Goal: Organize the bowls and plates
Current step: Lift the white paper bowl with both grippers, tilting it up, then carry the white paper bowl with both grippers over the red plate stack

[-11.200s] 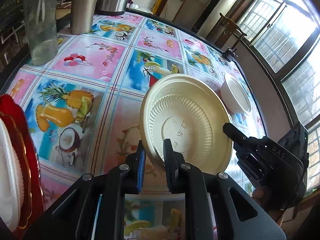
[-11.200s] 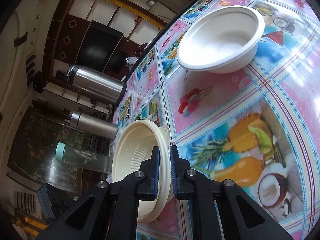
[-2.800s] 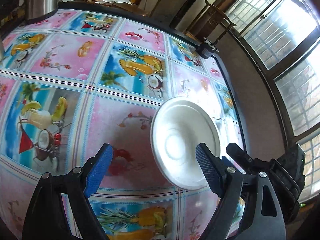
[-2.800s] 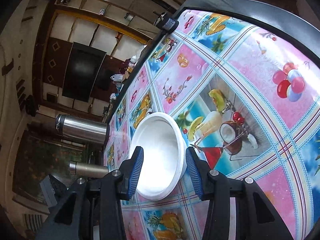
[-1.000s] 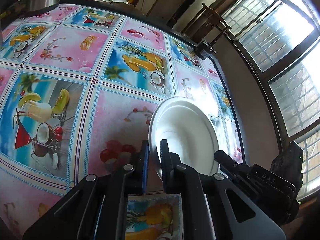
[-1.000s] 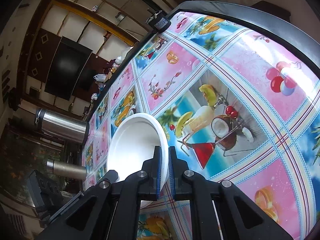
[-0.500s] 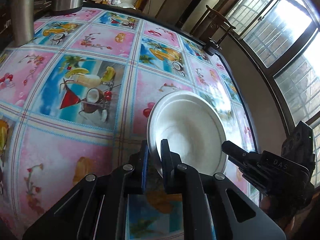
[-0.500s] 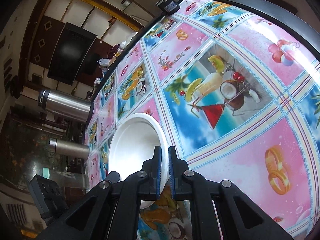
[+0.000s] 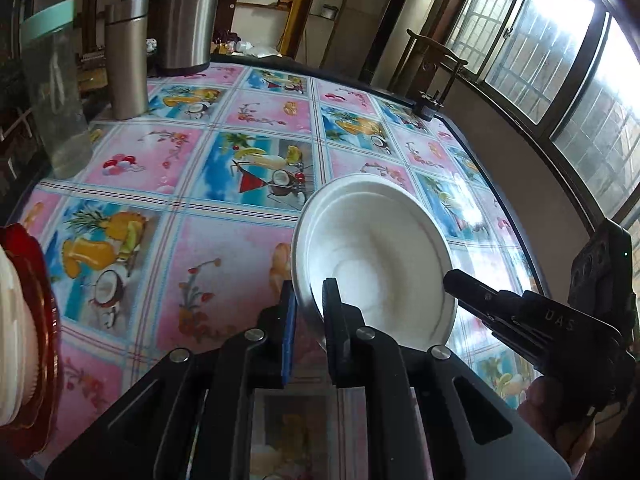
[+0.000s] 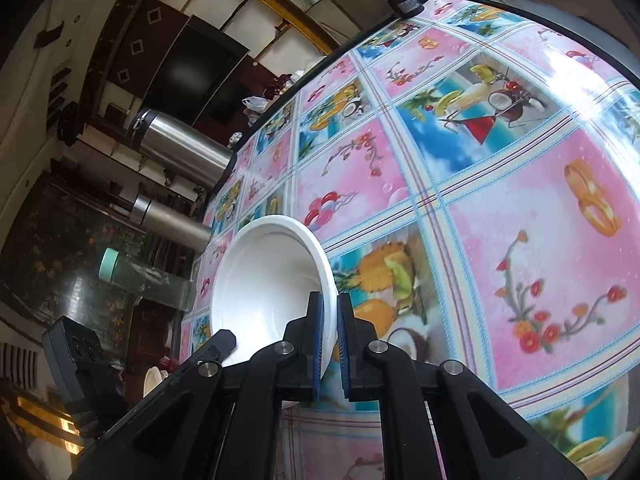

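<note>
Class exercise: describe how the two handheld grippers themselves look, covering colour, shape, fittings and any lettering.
Both the left gripper and the right gripper are black plastic, with angular cut-out frames, silver round bolts and two flat fingers faced with blue pads. Raised letters, apparently "DAS", mark the right gripper's side.

Daylight floods from the windows [image 9: 560, 60] at 1–3 o'clock, blowing them out and throwing white glare across the glossy tablecloth [image 9: 476, 256] [image 10: 560, 60]; interior toward 9–11 o'clock dim, fisheye bends all edges, corners vignetted black, focus mostly sharp.
</note>
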